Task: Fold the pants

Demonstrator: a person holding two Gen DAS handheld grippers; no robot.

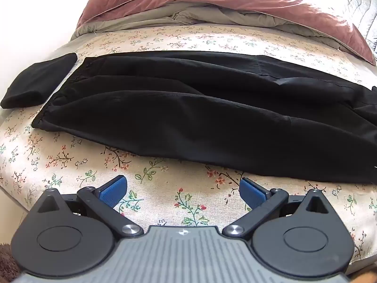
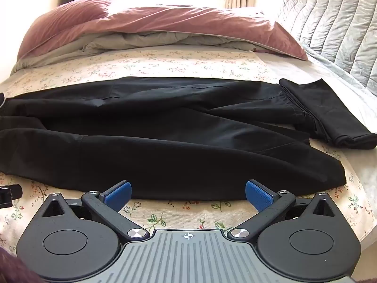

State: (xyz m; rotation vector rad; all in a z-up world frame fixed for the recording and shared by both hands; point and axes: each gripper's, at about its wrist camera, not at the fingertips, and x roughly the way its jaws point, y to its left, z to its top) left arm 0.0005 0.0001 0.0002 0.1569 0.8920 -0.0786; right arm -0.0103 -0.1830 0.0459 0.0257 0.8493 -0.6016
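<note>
Both grippers hung over the near edge of the bed, tilted down toward it. Left gripper (image 1: 183, 192): jaws spread wide, nothing between them, blue pads (image 1: 113, 188) over bare floral sheet (image 1: 150, 202), short of the pants. Right gripper (image 2: 188, 194): jaws also released and empty, tips right at the near hem line of the pants, not touching so far as could be told.

The black pants (image 1: 188, 118) (image 2: 165, 146) lay flat across the sheet, stretched sideways, legs stacked one over the other, some loose wrinkles. Waistband end sat toward the left in the left wrist view; the same pants ran off the left edge in the right wrist view.

Just past the waistband end of the pants, a small folded black garment (image 1: 37, 82) lay on the sheet, close beside but apart. At the opposite end of the pants, another folded black piece (image 2: 329, 115) lay touching or overlapping them.

Beyond the pants: more floral sheet, then a bunched pink duvet (image 1: 212, 2) (image 2: 165, 23) with a grey underside. Far right of the pants, a grey quilted headboard (image 2: 334, 30).
</note>
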